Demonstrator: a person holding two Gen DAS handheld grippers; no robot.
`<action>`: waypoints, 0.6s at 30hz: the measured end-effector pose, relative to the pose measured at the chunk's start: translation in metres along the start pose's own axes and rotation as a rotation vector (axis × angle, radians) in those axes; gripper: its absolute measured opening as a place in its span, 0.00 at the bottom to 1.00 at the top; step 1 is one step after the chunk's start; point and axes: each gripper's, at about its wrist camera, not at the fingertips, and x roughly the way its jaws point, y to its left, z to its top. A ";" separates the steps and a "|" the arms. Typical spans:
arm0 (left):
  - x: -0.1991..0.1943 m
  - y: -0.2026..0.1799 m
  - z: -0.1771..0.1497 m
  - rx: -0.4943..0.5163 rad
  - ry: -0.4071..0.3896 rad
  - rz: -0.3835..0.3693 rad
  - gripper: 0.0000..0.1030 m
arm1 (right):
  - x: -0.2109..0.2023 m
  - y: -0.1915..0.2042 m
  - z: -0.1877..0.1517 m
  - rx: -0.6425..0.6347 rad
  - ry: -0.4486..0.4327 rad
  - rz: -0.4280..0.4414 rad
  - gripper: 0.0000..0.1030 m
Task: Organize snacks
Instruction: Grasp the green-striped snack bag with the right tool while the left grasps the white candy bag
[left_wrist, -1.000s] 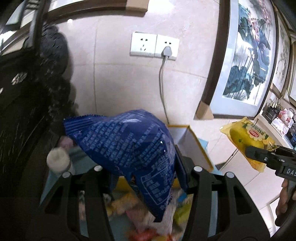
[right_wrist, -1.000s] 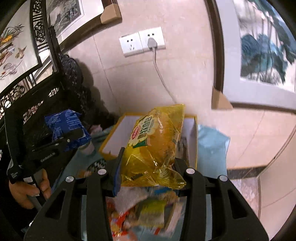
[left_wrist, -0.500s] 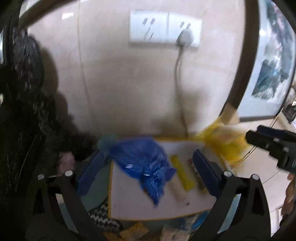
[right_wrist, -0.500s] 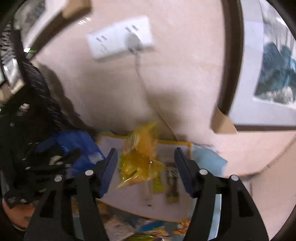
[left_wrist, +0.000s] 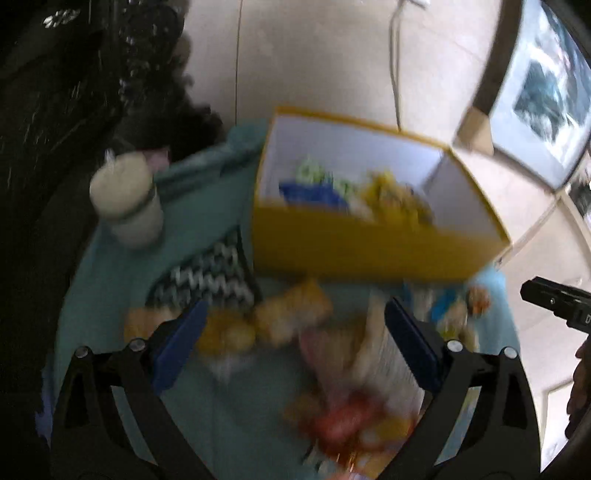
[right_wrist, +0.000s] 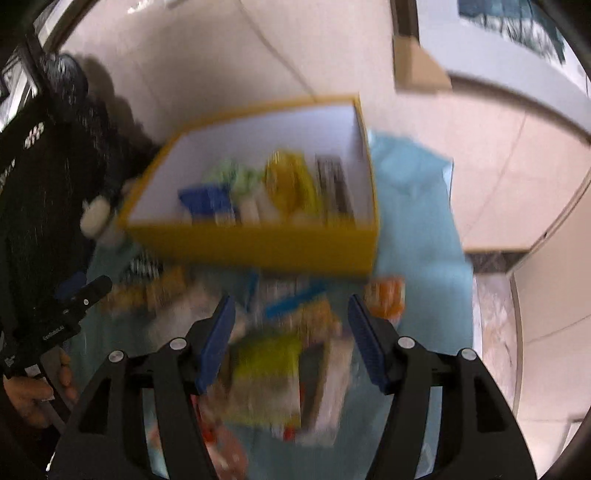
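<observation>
The yellow box (right_wrist: 255, 243) is sitting open-topped on the teal-covered tabletop (left_wrist: 122, 280), its long axis running left to right. Inside it, going left to right, a blue packet (right_wrist: 207, 201), a green one (right_wrist: 236, 177), a yellow bag (right_wrist: 290, 182) and a dark bar (right_wrist: 334, 186) are lying. In front of the box, both the left tongs (left_wrist: 291, 339) and the right tongs (right_wrist: 290, 336) are hanging released, gripping nothing, over blurred loose snacks (right_wrist: 266, 373).

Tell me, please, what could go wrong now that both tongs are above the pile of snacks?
The loose snack packets overlap closely, so the open right tongs might pinch two at once. The white bottle stands near the left tongs and may be knocked over.
</observation>
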 end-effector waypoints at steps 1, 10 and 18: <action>-0.002 -0.001 -0.009 0.009 0.002 -0.002 0.95 | 0.001 0.000 -0.010 0.004 0.015 -0.001 0.62; -0.012 -0.012 -0.053 0.076 0.012 0.005 0.95 | 0.029 0.013 -0.061 -0.019 0.093 -0.029 0.62; -0.022 -0.012 -0.055 0.073 0.011 0.012 0.95 | 0.080 0.044 -0.065 -0.146 0.172 -0.099 0.66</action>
